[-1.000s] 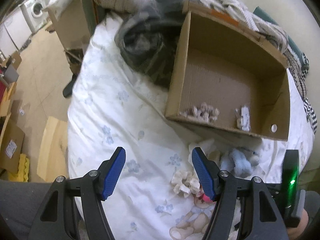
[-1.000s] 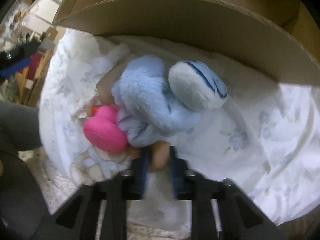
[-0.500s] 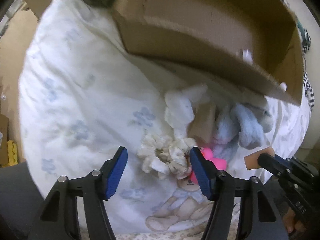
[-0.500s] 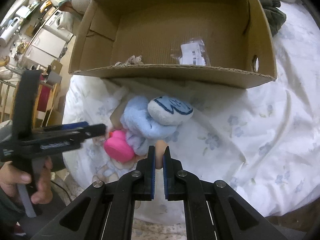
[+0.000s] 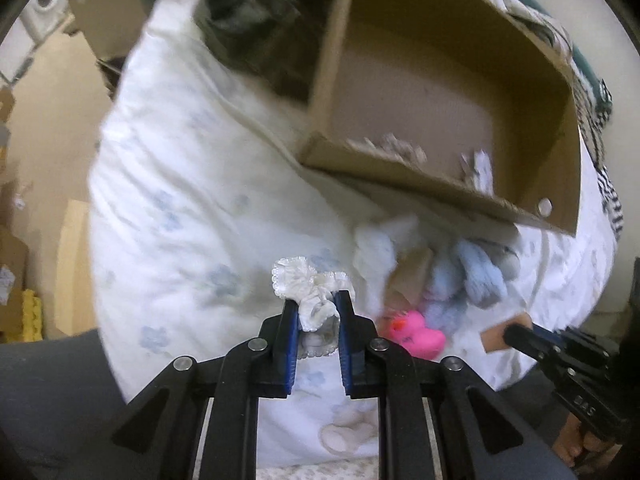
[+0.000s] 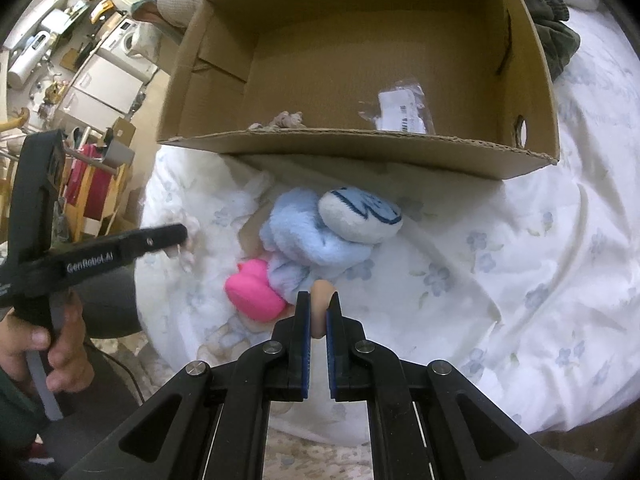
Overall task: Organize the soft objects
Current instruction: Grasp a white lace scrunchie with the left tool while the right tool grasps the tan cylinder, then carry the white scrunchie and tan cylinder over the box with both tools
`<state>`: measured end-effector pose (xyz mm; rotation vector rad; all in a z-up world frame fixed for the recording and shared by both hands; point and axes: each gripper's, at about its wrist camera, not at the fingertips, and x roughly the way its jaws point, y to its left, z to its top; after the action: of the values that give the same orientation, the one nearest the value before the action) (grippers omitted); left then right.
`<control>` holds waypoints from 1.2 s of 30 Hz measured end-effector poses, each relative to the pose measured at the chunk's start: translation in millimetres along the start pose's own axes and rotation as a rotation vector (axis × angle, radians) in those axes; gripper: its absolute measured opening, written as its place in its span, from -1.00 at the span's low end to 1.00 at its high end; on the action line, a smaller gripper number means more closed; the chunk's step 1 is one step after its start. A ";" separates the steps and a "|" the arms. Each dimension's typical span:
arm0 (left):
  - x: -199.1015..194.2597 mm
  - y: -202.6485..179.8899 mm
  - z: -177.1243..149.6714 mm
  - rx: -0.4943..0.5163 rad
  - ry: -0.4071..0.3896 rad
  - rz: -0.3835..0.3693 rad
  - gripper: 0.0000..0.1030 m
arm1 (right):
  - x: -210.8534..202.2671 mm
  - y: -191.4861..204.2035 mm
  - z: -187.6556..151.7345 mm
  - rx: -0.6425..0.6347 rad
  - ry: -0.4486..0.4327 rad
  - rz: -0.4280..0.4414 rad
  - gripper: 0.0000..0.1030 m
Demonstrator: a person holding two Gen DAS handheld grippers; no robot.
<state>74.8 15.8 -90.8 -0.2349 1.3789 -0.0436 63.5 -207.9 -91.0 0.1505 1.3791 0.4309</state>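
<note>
Left gripper [image 5: 316, 312]: the jaws were closed on a white ruffled scrunchie [image 5: 310, 294], which was pinched at its bunched middle so that the frills stood out beyond the tips; it appeared to be lifted clear of the bed [image 5: 180, 208].
Right gripper [image 6: 318, 312]: the jaws were clamped on a small beige, soft-looking piece [image 6: 321, 298], gripped narrowly because the piece is thin; what it is could not be told.
Cardboard box [image 6: 360, 148]: it was set open-topped on the far part of the bed, presumably as the place for collecting; a pale fabric scrap [image 6: 282, 120] and a clear packet with a label [image 6: 404, 110] already lay inside by the near wall.
Remaining pile: a light-blue plush toy [image 6: 316, 240] and a pink rubber duck [image 6: 252, 290] were left touching each other on the bedding, just before the box's near wall.
Step judged: both held pieces seemed ready to be carried over the near wall and dropped in.
Risk judged: the scrunchie's loose frills could catch on the cardboard edge.
</note>
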 end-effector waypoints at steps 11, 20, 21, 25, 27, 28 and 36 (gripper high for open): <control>-3.0 -12.2 8.2 0.041 -0.049 0.041 -0.70 | -20.9 17.2 2.2 -0.044 -0.099 0.081 -0.84; -30.5 -12.5 9.9 0.045 -0.162 0.066 -0.70 | -33.7 26.8 15.7 -0.032 -0.194 0.097 -0.84; -34.2 -12.3 10.5 0.041 -0.175 0.065 -0.70 | -34.6 26.8 16.8 -0.031 -0.203 0.097 -0.84; -55.7 -16.3 17.8 0.036 -0.228 0.036 -0.70 | -43.4 20.6 19.9 -0.002 -0.245 0.109 -0.84; -69.9 -22.4 24.1 0.052 -0.263 0.028 -0.70 | -53.3 16.9 22.8 0.017 -0.276 0.118 -0.84; -76.1 -24.6 27.4 0.058 -0.278 0.024 -0.70 | -59.5 16.7 24.9 0.016 -0.295 0.123 -0.84; -104.6 -50.2 61.1 0.137 -0.371 0.033 -0.70 | -95.0 10.7 57.6 0.038 -0.396 0.130 -0.84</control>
<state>119.5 -7.2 30.4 -0.0987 1.0052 -0.0635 105.0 -225.9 10.9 0.3398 0.9906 0.4559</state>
